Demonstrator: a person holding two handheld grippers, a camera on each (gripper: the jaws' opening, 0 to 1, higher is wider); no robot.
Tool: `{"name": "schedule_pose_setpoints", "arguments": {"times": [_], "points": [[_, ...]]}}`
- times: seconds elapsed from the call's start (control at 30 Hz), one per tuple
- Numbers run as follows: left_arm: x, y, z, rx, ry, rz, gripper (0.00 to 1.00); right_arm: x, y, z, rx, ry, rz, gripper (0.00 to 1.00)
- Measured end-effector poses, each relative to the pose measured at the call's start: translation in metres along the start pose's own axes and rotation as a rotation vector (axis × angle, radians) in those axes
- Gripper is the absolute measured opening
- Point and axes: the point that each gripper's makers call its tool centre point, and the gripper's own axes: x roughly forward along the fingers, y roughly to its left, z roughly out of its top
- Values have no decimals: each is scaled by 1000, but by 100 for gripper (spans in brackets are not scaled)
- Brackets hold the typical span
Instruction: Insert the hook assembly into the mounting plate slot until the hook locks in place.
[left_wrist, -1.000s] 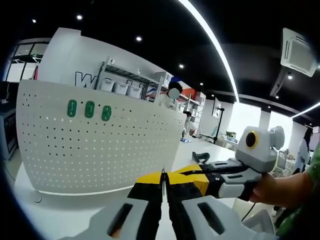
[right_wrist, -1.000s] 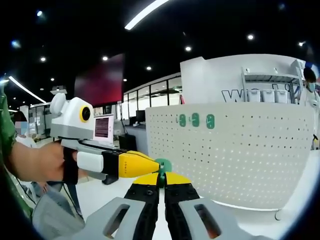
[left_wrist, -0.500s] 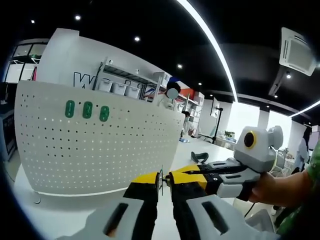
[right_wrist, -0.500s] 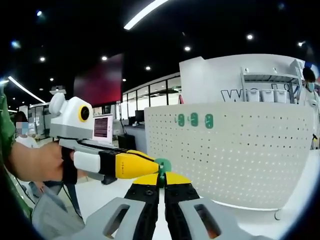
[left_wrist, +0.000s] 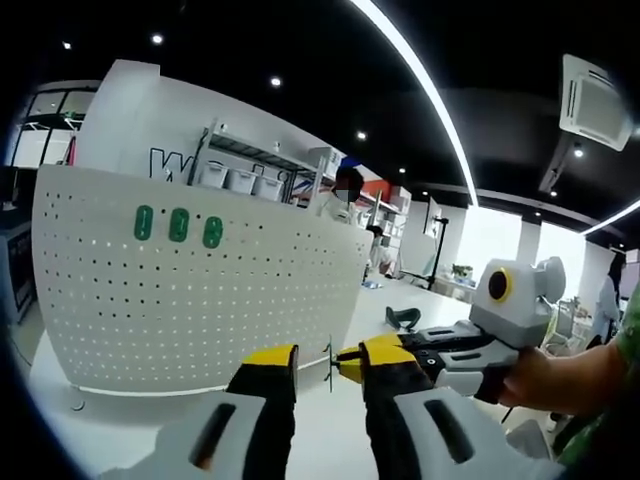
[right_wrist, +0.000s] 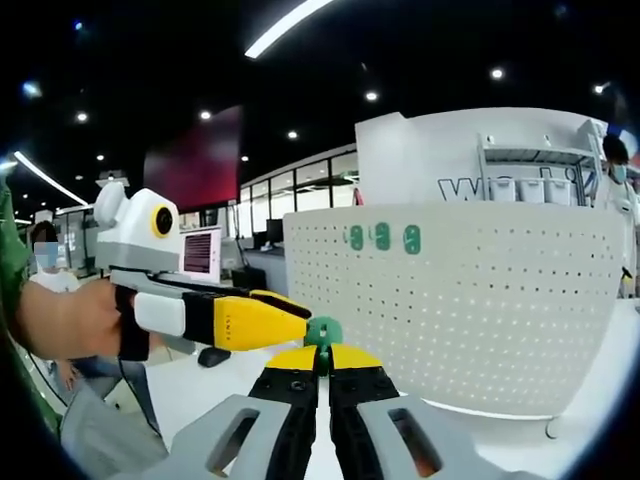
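Your left gripper (left_wrist: 315, 362) is released: in the left gripper view its two yellow-tipped jaws stand apart, with a clear gap between the tips. In that gap you can see a thin upright piece, the hook assembly (left_wrist: 329, 362), edge-on and very small (its shape is hard to read from here). It sits just beside the yellow tip of your right gripper (left_wrist: 352, 360), which reaches in from the right with your hand (left_wrist: 545, 378) behind it.

In the right gripper view your right gripper (right_wrist: 322, 357) is clenched, its yellow tips meeting on the green hook assembly (right_wrist: 323, 331), whose rounded green part stands up just above the tips. Your left gripper (right_wrist: 290, 315) comes in from the left, its yellow tip close beside the green part; whether it touches you cannot tell from this angle.

Beyond the grippers stands the mounting plate (left_wrist: 190, 300), a white perforated panel set upright on the white table (left_wrist: 310, 425); it is well apart from the hook you are holding. Three green hooks (left_wrist: 178, 225) sit in a row near the panel's upper edge (seen again in the right gripper view at (right_wrist: 381, 237)). Behind the panel there is a white wall with dark lettering (right_wrist: 470, 187) and shelving holding pale bins (left_wrist: 235, 178).
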Motion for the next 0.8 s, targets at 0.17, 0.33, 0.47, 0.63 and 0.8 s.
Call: {"name": "schedule_pose_setpoints", "arguments": {"times": [0.17,0.33,0.47,0.63,0.8], "points": [[-1,-2,2,13,-4,-10,35,-1,-4,-1,2,2,-8,1],[-1,-5,1,16,-1,-22,42,-2,-6,-1,0,2,-14,1],[-2,-9,0,20,7,-43,49,-2,-7,-2,-2,5,-16,1],[-4,-13,-3,24,19,-61,57,-3,-10,-5,2,11,-21,1],[-6,-17,-9,41,46,-82,64,-3,-12,-7,0,15,-28,1]]}}
